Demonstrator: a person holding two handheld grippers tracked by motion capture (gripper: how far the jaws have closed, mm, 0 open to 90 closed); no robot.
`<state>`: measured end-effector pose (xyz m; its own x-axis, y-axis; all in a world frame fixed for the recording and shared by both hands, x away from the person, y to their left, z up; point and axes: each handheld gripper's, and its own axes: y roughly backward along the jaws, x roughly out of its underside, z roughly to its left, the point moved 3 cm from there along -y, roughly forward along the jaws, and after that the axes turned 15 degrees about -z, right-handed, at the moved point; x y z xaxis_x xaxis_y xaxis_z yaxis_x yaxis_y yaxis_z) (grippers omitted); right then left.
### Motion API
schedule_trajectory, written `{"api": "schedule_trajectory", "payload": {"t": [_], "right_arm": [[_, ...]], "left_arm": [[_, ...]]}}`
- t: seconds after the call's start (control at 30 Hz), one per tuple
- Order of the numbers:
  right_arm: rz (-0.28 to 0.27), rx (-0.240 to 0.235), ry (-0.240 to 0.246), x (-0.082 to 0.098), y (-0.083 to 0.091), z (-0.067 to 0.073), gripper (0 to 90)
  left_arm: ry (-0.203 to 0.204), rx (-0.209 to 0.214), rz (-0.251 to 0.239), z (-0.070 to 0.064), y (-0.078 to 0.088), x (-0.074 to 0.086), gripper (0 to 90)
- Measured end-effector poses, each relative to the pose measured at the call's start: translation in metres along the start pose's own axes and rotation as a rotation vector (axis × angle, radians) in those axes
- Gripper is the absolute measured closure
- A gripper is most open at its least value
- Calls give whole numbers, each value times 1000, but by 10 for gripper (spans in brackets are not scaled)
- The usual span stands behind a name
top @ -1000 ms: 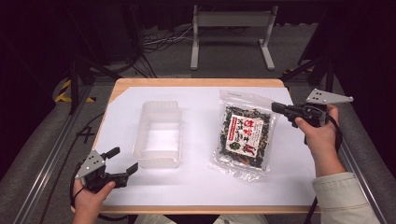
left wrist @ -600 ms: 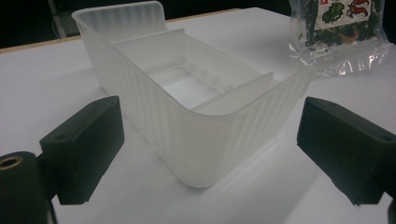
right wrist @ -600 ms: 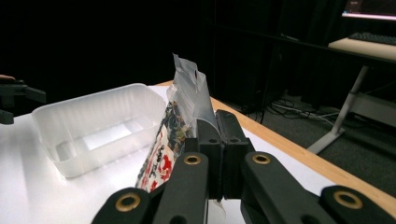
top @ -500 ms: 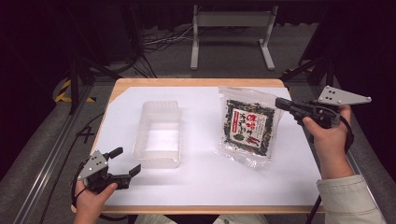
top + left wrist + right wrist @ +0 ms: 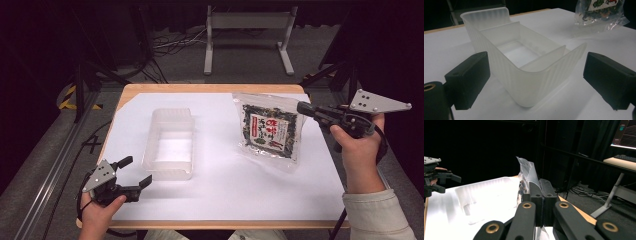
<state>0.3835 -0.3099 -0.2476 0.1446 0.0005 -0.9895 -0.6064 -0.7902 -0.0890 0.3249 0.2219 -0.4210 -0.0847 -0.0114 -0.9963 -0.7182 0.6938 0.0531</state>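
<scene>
Seaweed snack bag [image 5: 270, 131], one clear crinkly plastic pouch with a red-and-white label over dark green contents, hung tilted above the right half of the white tabletop [image 5: 225, 185], its far right edge pinched flat between the clenched black jaws of the right gripper [image 5: 302, 108]; in the right gripper view that thin film edge [image 5: 526, 173] rose above the pressed pads, and its lower corner lay close to the sheet, though contact could not be judged. Bare white surface lay open between the bag and the single translucent plastic container [image 5: 170, 142], a ribbed rectangular tub with rounded corners and an inner step, standing upright left of centre, well apart from the bag. The left gripper [image 5: 134, 171] sat near the table's front left corner, its two blocky jaws spread wide and empty, aimed at the tub's near end [image 5: 531, 82] without touching it. Wooden rim [image 5: 210, 88] framed the white sheet at the far edge.
</scene>
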Motion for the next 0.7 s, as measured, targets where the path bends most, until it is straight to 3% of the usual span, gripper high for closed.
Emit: {"api": "schedule_trajectory", "payload": {"t": [0.2, 0.43, 0.7], "right_arm": [[-14, -15, 18, -9, -4, 7, 900], [-31, -27, 25, -17, -8, 12, 900], [-38, -48, 47, -30, -12, 22, 900]], "left_arm": [[-10, 2, -3, -7, -8, -13, 91], [-20, 37, 16, -18, -23, -22, 88], [-18, 67, 5, -27, -36, -36, 87]]}}
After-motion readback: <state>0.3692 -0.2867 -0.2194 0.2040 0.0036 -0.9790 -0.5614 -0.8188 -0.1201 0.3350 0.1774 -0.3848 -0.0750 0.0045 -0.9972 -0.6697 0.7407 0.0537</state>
